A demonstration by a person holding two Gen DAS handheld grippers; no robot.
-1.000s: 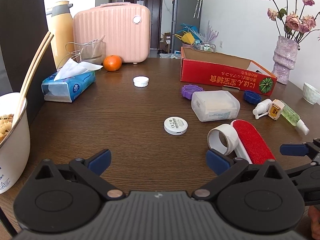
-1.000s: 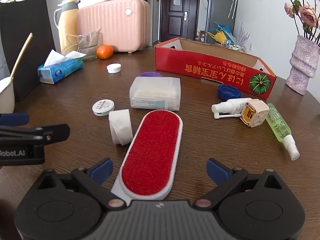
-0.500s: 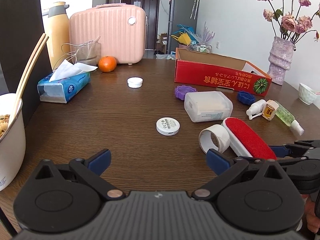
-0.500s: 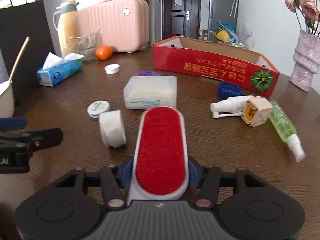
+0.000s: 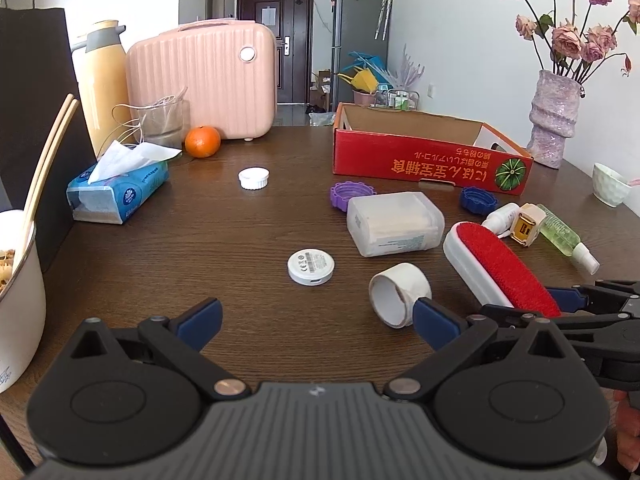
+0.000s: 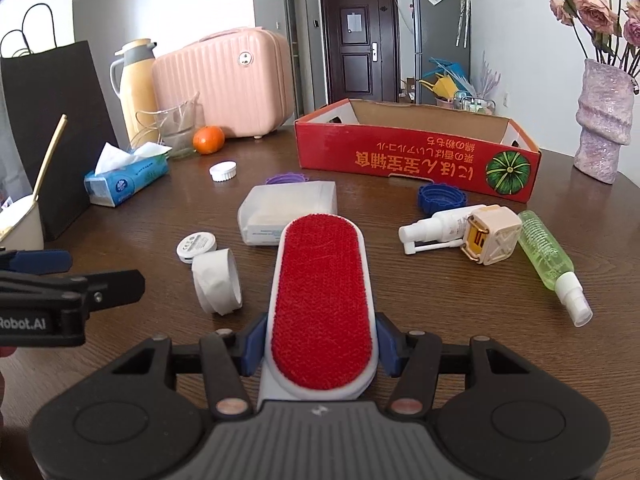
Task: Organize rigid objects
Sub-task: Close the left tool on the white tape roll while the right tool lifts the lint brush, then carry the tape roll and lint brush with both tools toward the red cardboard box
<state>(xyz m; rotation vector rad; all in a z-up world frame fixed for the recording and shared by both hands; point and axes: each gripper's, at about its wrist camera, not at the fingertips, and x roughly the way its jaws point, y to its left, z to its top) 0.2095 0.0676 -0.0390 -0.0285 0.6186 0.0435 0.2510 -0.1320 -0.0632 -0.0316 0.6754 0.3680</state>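
Observation:
My right gripper is shut on the near end of a red-and-white lint brush and holds it raised off the brown table, tip tilted up; the brush also shows in the left wrist view. My left gripper is open and empty above the table's front. A white tape roll, a white round disc and a translucent plastic box lie just ahead. The red cardboard box stands open at the back.
Right of the brush lie a white spray bottle, a beige cube charger, a green spray bottle and a blue cap. A purple cap, white cap, tissue pack, orange, pink case, vase and noodle bowl stand around.
My right gripper closed on the lint brush and has lifted it off the table. The left gripper stayed open and drew back slightly.

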